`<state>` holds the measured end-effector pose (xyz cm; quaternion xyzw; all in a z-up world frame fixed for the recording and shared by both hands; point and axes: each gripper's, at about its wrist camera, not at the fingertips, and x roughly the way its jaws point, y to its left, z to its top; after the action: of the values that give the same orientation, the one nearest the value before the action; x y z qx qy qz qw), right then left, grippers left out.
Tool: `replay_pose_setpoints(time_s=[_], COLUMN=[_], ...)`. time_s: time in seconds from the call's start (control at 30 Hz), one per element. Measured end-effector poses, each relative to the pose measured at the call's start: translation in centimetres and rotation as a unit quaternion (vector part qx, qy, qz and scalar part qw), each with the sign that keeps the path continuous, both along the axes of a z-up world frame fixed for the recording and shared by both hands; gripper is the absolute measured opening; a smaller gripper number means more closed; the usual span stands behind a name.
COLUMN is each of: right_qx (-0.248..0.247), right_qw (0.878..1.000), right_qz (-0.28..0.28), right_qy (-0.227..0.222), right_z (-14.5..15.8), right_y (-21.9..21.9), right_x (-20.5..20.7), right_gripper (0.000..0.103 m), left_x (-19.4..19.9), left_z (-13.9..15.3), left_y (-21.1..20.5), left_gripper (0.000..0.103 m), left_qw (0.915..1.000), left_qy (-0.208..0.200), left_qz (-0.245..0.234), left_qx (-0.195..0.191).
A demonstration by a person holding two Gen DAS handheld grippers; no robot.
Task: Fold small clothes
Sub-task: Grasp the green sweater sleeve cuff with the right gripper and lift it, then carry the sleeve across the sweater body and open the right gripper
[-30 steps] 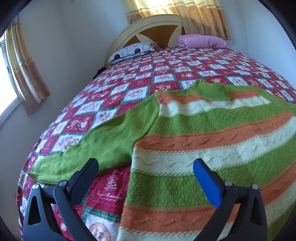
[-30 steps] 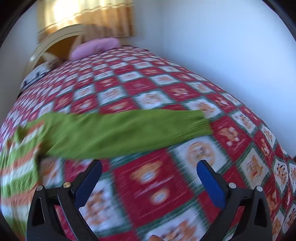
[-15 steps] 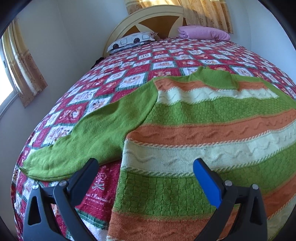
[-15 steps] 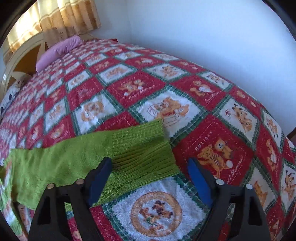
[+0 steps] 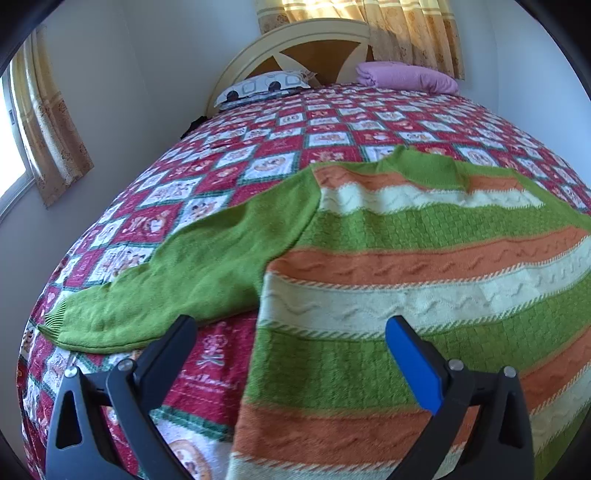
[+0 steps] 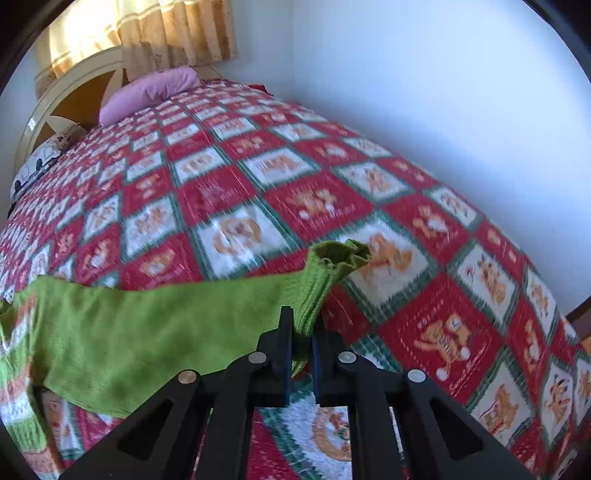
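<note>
A knitted sweater with green, orange and cream stripes (image 5: 424, 258) lies flat on a bed covered by a red, white and green patchwork quilt (image 5: 258, 147), filling the centre and right of the left wrist view; its hem and far side run off the lower and right edges of the frame, so its full outline cannot be seen. One plain green sleeve (image 5: 177, 280) stretches toward the lower left, its ribbed cuff near the bed's edge. The left gripper (image 5: 291, 332) hovers at the bottom of the frame with its jaws spread wide, one over the quilt, the other over the sweater body, gripping nothing. In the right wrist view the right gripper (image 6: 301, 343) has its jaws pressed together on the ribbed cuff of the other green sleeve (image 6: 147, 325), which bunches up above them; the pinched part is hidden between the jaws. The quilt there is blurred. A pink pillow (image 5: 406, 75) and a patterned white pillow (image 5: 266, 86) rest by the cream headboard (image 5: 310, 35) at the top.
</note>
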<state>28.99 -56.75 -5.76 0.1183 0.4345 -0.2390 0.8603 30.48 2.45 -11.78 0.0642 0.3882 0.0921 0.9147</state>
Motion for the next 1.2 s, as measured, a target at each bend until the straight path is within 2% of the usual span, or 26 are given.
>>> replay_pose_setpoints(time_s=[0.33, 0.67, 0.97, 1.2], right_qx=[-0.059, -0.114, -0.16, -0.189], right_qw=[0.996, 0.98, 0.95, 0.913], right_qz=[0.048, 0.134, 0.235, 0.33], right_qy=[-0.04, -0.089, -0.128, -0.146], right_z=[7.0, 14.3, 18.9, 19.6], right_y=[5.2, 13.8, 24.5, 35.0], right_x=[2.3, 4.8, 4.7, 4.3], right_gripper=[0.006, 0.005, 0.005, 0.005], left_x=[-0.7, -1.6, -1.9, -2.2], left_z=[0.1, 0.0, -0.4, -0.7], left_y=[1.4, 2.3, 3.7, 4.2], left_gripper=[0.103, 0.103, 0.103, 0.103], left_qw=[0.9997, 0.9987, 0.9972, 0.9961], left_qy=[-0.007, -0.009, -0.011, -0.01], left_qz=[0.004, -0.013, -0.004, -0.008], left_qx=[-0.022, -0.049, -0.073, -0.088])
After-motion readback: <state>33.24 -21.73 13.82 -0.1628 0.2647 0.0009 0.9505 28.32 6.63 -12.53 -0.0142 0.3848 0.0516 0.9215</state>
